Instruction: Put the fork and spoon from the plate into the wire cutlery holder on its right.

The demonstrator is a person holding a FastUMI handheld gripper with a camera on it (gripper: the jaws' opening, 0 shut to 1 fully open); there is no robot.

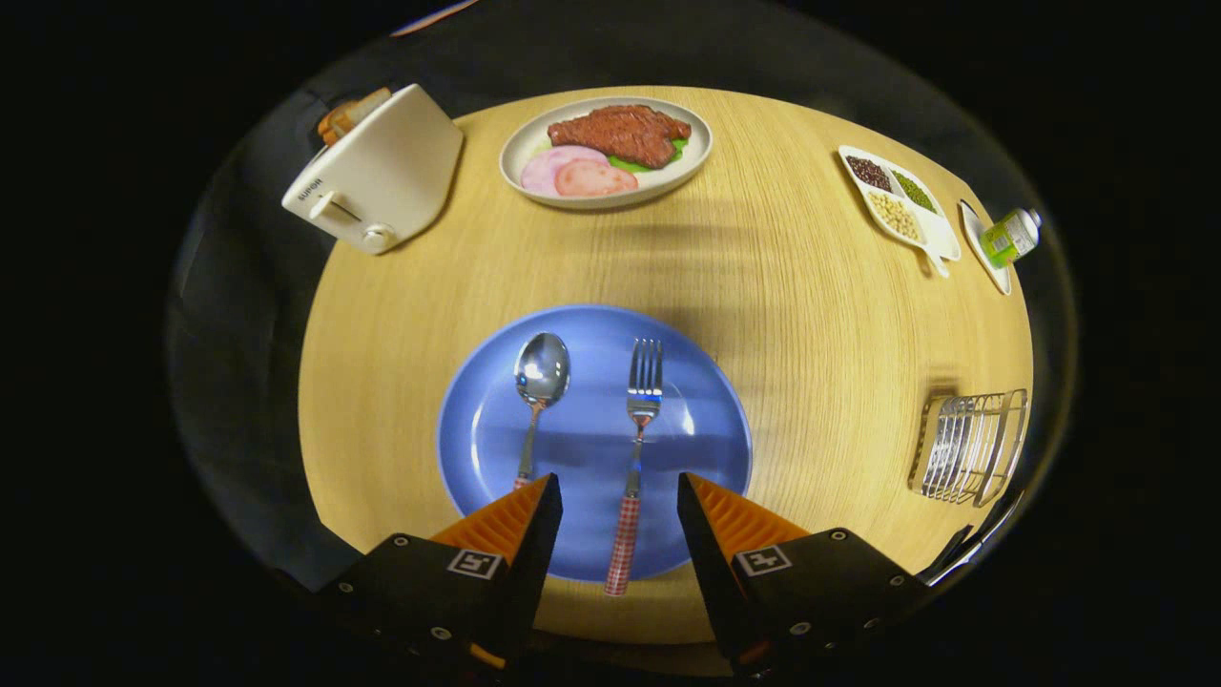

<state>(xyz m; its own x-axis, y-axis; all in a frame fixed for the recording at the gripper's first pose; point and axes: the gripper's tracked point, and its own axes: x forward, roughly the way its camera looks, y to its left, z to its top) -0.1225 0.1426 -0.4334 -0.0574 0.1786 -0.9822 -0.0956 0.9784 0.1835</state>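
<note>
A blue plate (696,420) lies on the round wooden table, just ahead of my fingers. On it lie a spoon (541,374) to the left and a fork (643,391) to the right, both with checked handles pointing toward me. My gripper (618,491) is open above the plate's near edge. The fork's handle runs between the two fingers, touching neither. The left finger covers the end of the spoon's handle. The wire cutlery holder (971,445) stands to the right of the plate, near the table's edge.
A white toaster (382,176) with bread in it stands at the far left. A plate of meat and ham slices (607,148) sits at the far side. A divided dish of beans (901,202) and a small green bottle (1011,236) are at the far right.
</note>
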